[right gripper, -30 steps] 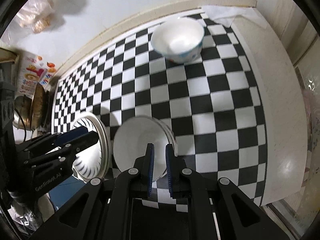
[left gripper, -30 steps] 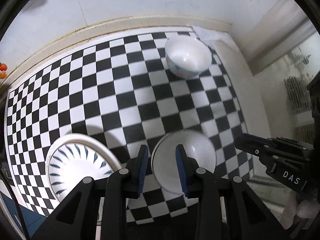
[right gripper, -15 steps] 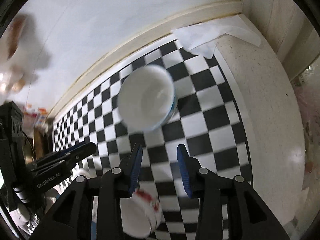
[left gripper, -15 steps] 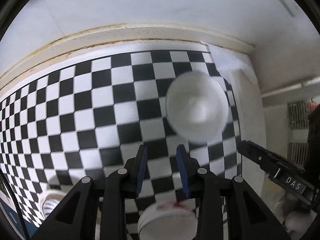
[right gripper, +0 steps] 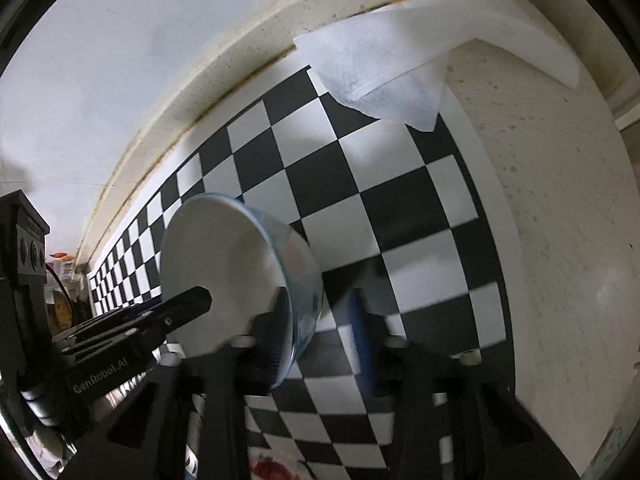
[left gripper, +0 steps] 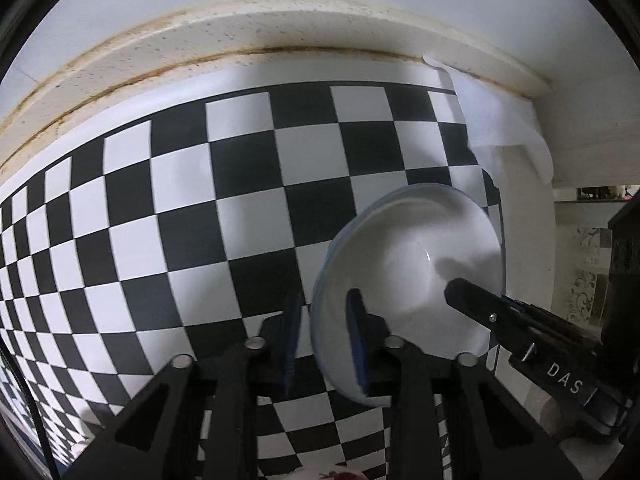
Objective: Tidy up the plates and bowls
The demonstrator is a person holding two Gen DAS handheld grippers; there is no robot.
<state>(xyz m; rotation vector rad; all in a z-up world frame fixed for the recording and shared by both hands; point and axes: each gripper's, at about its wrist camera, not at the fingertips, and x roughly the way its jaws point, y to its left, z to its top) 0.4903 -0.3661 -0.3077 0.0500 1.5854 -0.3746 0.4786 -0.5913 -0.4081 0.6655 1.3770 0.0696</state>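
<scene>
Where the checkered cloth [left gripper: 160, 240] runs out toward the cream counter [right gripper: 560, 200], a white bowl [left gripper: 408, 256] with a pale blue rim sits near the cloth's right edge. It looks tipped from both cameras, though I cannot tell whether it is resting on the cloth or raised off it.

The left gripper [left gripper: 325, 300] straddles the bowl's near wall, one blue pad outside and the other inside the hollow. Its jaws are spread, with a gap showing on either side of the rim, so it is not clamped on anything.

The right gripper [right gripper: 316, 312] does the same at the opposite side. Its left finger is in the bowl and its right finger stands apart from the outer wall, so it too is released.

All the bowl contains is those two black fingers against its plain white inside, and the right one casts a shadow across the bottom.

A crumpled white paper sheet [right gripper: 380, 60] lies at the far corner, overlapping both cloth and counter, close to the wall ledge.

At the lower edge of the right view, something white with red marks [right gripper: 264, 468] peeks out beneath the gripper. Too little of it shows to name.
</scene>
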